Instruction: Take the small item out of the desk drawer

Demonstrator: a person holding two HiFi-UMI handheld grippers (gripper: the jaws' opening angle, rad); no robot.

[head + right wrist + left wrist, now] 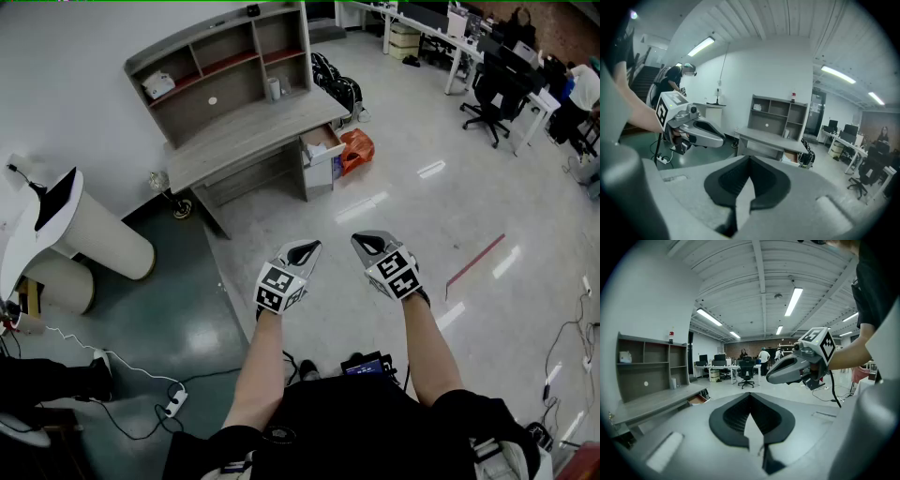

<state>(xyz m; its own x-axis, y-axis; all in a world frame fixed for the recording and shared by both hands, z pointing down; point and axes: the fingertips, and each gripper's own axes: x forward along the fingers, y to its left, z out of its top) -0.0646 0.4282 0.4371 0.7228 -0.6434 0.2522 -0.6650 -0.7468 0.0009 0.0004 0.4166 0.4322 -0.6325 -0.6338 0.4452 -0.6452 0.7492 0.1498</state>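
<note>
Desk drawer (322,143): at right end of desk (246,134), pulled open. Small item: presumably inside drawer, too distant to make out. Orange bag (357,150): just beside drawer. Left gripper (304,248) and right gripper (367,244): side by side above glossy floor (375,202), well apart from desk. Both clenched, jaws together, nothing between them.

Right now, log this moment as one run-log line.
phase: standing away from desk | drawer: open | left gripper: jaws shut, empty | right gripper: jaws shut, empty
</note>
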